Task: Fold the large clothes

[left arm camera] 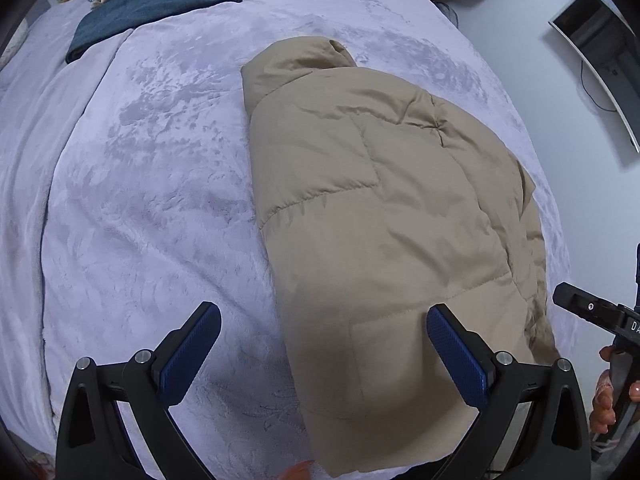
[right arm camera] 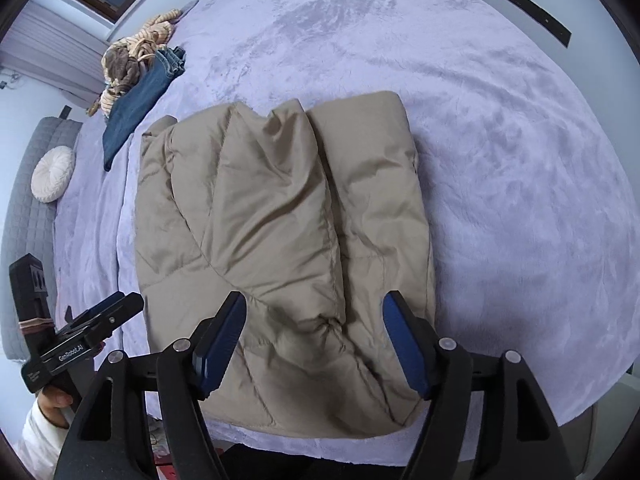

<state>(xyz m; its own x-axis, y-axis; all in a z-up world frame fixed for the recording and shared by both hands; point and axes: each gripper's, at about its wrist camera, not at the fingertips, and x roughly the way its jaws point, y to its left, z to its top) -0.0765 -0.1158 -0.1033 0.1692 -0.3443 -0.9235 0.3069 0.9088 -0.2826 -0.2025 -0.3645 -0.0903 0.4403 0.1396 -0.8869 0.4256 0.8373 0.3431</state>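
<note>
Jacket point(right arm camera: 280, 240) lies folded beneath both wide-open hand-held grippers, ungrasped.

The tan padded jacket point(left arm camera: 392, 240) has its near hem cut off by the bottom edge of the left wrist view, behind the gripper frame. The striped plush toy point(right arm camera: 136, 56) lies partly hidden under the folded jeans point(right arm camera: 140, 96), its form not determinable. The person's hand point(right arm camera: 56, 400) is mostly hidden behind the gripper body, and the wall-mounted object point(left arm camera: 596, 60) is clipped by the fisheye rim, unidentifiable.
</note>
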